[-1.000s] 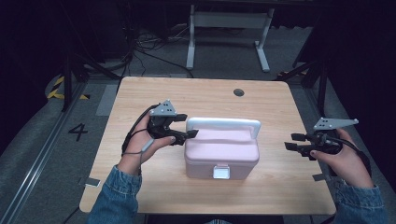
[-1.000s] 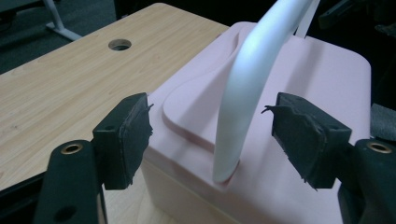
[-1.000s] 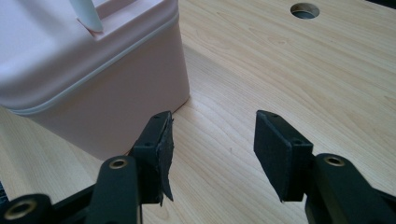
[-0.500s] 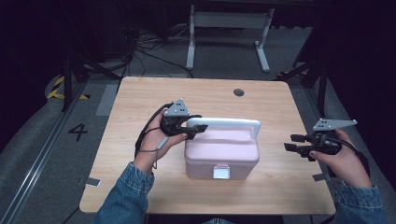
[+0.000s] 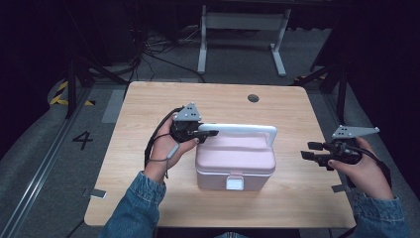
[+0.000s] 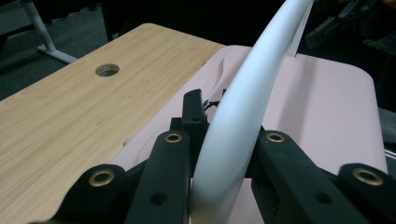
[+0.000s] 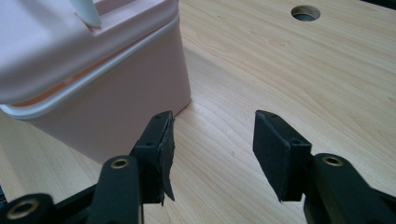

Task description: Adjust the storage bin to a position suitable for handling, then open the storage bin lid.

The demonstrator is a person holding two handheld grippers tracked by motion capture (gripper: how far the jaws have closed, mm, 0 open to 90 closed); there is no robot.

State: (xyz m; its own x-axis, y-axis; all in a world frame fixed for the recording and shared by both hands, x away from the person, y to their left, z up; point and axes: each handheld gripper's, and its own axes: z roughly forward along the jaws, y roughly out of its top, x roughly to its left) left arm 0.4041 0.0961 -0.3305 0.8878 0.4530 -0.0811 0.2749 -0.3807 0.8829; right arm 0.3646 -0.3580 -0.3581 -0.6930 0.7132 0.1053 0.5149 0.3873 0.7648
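Jaws of the left gripper [image 5: 208,133] have just been closing, and in the left gripper view we see them clamped on the white handle [image 6: 243,112], which runs up between them toward the upper right of the frame. A second ago the same gripper sits lower left of the handle's end with nothing between its jaws; now it is at that end, centre-left of the high view. We judge the grasp to be made, so the pink box [image 5: 235,161] can next be lifted or steadied by its handle.

Outward from the grip, the handle arches over the box lid, and the box stands mid-table on the wooden table [image 5: 148,104], latch facing the lower edge of the frame.

At the right of the high view we see the right gripper [image 5: 309,151], open and holding nothing, well apart from the box.
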